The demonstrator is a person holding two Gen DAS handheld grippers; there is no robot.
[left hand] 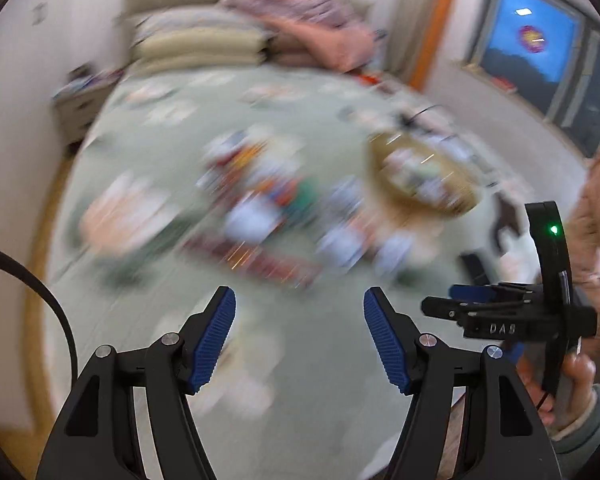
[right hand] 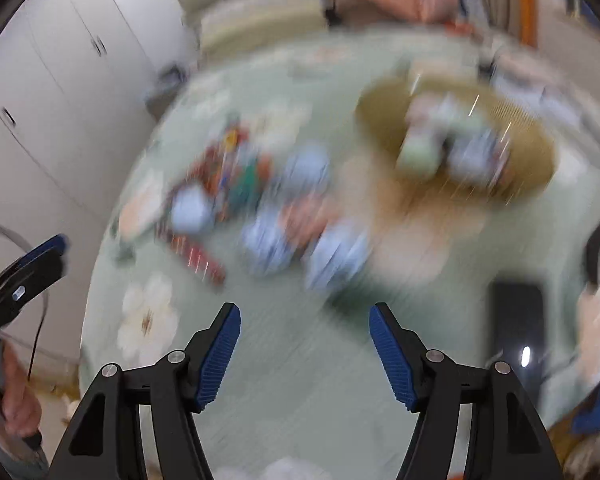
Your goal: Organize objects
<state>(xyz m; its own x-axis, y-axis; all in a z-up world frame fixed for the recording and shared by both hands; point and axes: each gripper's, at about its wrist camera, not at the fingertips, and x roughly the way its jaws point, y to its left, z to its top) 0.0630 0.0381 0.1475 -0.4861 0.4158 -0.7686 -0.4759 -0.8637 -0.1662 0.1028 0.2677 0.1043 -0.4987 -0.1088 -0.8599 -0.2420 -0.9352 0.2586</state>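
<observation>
Both views are heavily motion-blurred. A pile of small colourful packets [left hand: 276, 208] lies mid-bed on a pale green floral bedspread [left hand: 148, 136]; it also shows in the right wrist view [right hand: 268, 216]. A round woven basket [left hand: 424, 176] holding several items sits to the right of the pile, also in the right wrist view [right hand: 460, 144]. My left gripper [left hand: 299, 332] is open and empty above the near bedspread. My right gripper [right hand: 305, 344] is open and empty too, and shows from the side in the left wrist view [left hand: 452, 300].
Pillows [left hand: 204, 44] and a pink blanket [left hand: 320, 28] lie at the bed's head. A nightstand [left hand: 80, 96] stands left of the bed. White wardrobe doors [right hand: 52, 80] are at left. A dark flat object [right hand: 516, 320] lies on the bed at right. A window [left hand: 540, 44] is at far right.
</observation>
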